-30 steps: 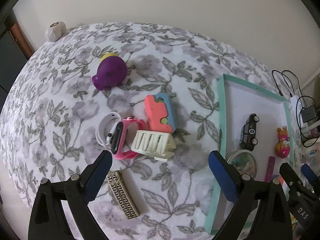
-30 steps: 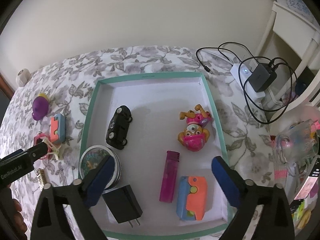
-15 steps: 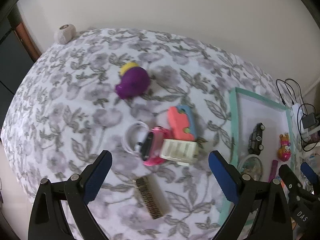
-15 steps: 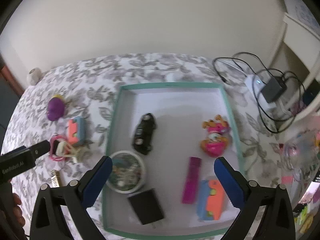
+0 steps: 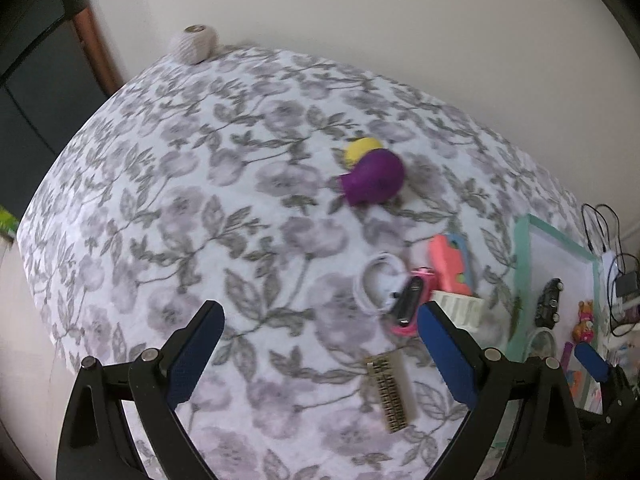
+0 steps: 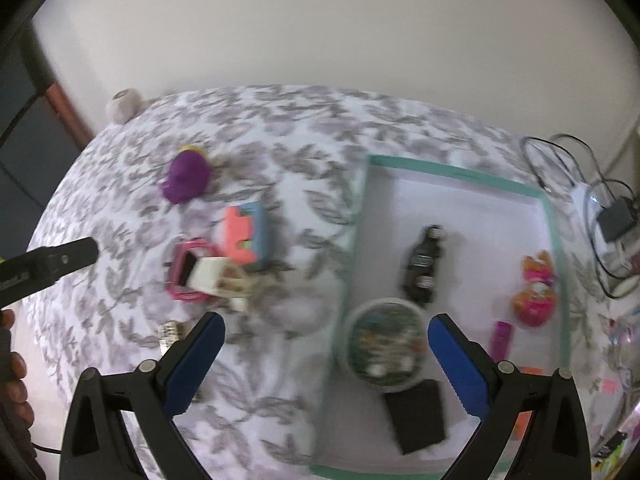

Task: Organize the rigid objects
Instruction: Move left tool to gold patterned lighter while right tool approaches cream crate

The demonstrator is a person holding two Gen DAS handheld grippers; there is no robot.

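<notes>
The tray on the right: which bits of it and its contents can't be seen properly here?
- Right wrist view: motion blur smears the round tin; its picture is unreadable.
- Left wrist view: the tray runs off the right edge, partly behind the hand-held gripper's finger.
- Black charger: prongs indistinguishable, blurred.

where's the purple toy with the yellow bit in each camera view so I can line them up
Left wrist: purple toy lies right of centre, upper half, on the floral cloth.
Right wrist: purple toy lies left of centre, upper half, blurred.
Shared landmark: the coral and blue block, between the toy and the teal-rimmed tray.
</notes>
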